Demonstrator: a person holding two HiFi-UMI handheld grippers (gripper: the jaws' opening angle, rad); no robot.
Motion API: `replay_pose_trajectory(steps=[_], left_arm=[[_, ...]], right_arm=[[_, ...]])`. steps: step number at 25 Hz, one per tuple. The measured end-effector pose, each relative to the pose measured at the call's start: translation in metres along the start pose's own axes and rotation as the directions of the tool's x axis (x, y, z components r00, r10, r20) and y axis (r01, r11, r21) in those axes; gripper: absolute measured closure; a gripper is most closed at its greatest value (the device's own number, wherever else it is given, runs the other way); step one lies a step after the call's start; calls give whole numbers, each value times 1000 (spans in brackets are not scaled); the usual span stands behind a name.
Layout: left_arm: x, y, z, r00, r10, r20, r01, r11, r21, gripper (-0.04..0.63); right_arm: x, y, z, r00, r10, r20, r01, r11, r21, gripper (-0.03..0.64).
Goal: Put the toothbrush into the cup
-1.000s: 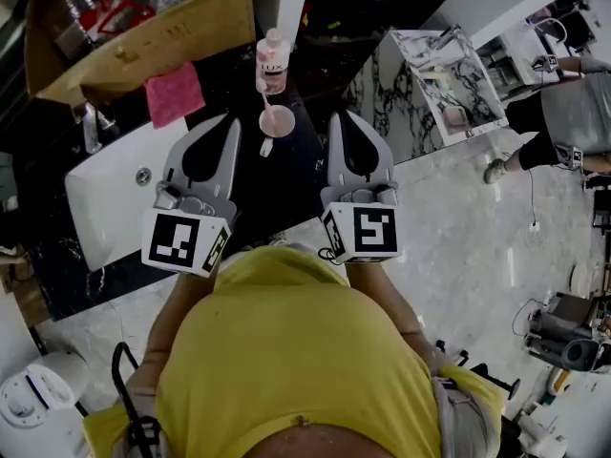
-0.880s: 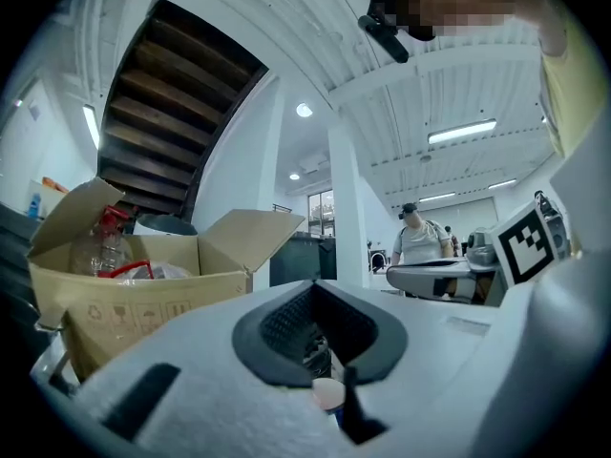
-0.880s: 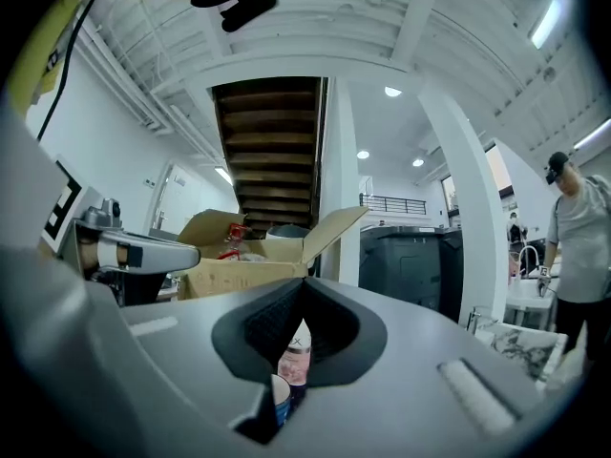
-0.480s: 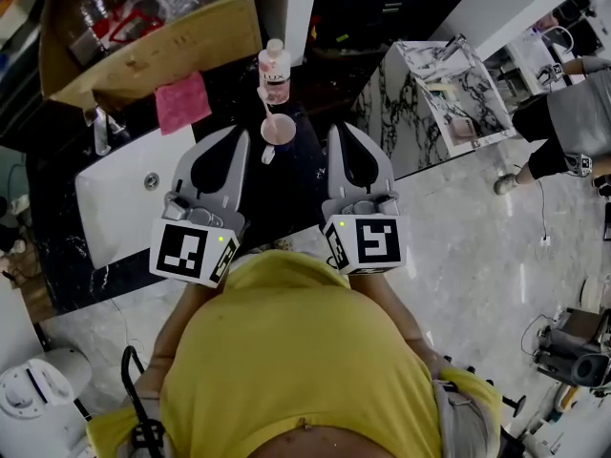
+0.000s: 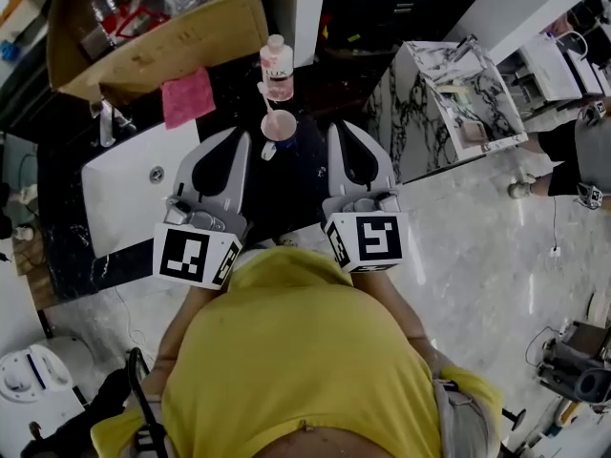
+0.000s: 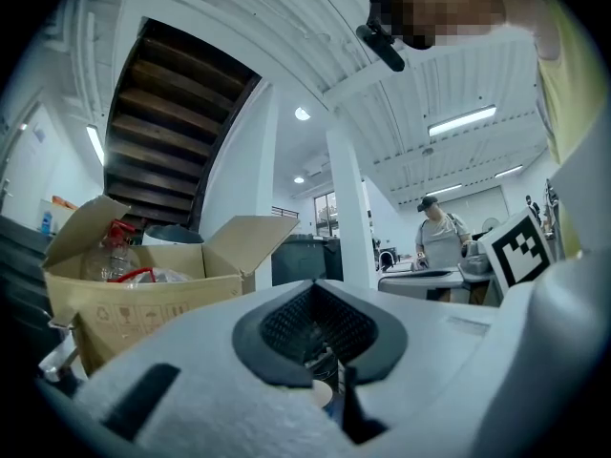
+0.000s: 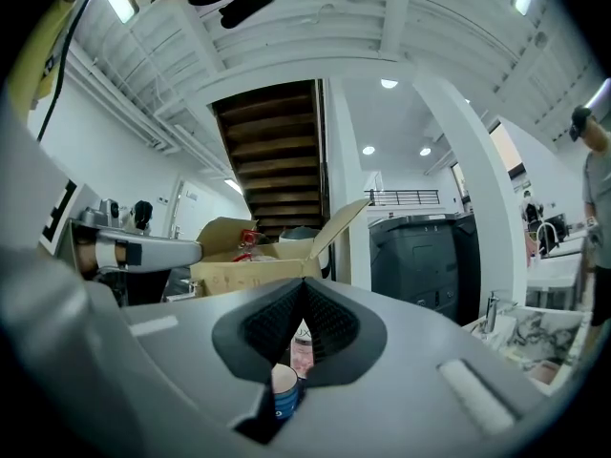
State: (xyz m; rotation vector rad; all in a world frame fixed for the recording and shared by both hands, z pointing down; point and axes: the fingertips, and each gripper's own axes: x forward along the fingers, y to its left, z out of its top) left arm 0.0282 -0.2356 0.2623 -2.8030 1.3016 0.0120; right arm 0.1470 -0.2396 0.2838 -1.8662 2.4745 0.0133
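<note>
A pinkish-rimmed cup with a blue side stands on the black counter. A thin pale toothbrush sticks out of its mouth, leaning toward the bottle behind. My left gripper and right gripper are held level on either side of the cup, just short of it. Both are shut with nothing in them. In the right gripper view the cup shows through the gap behind the closed jaws of the right gripper. The left gripper shows only a sliver of the cup.
A bottle of pink liquid stands just behind the cup. Left of it are a white sink with a tap, a pink cloth and an open cardboard box. A marble-patterned cabinet stands at the right. People stand far right.
The left gripper has drifted slightly back toward the person. The right gripper, cup and toothbrush have kept still, and both grippers stay shut.
</note>
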Motion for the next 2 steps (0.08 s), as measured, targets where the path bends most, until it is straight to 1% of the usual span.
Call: replay_pose_trajectory(steps=[2], left_arm=[[2,-2,1,1000,3,1,-3,1000,4,594]], right_arm=[[-1,-2,0,1000,4,1,-4,1000,0,606]])
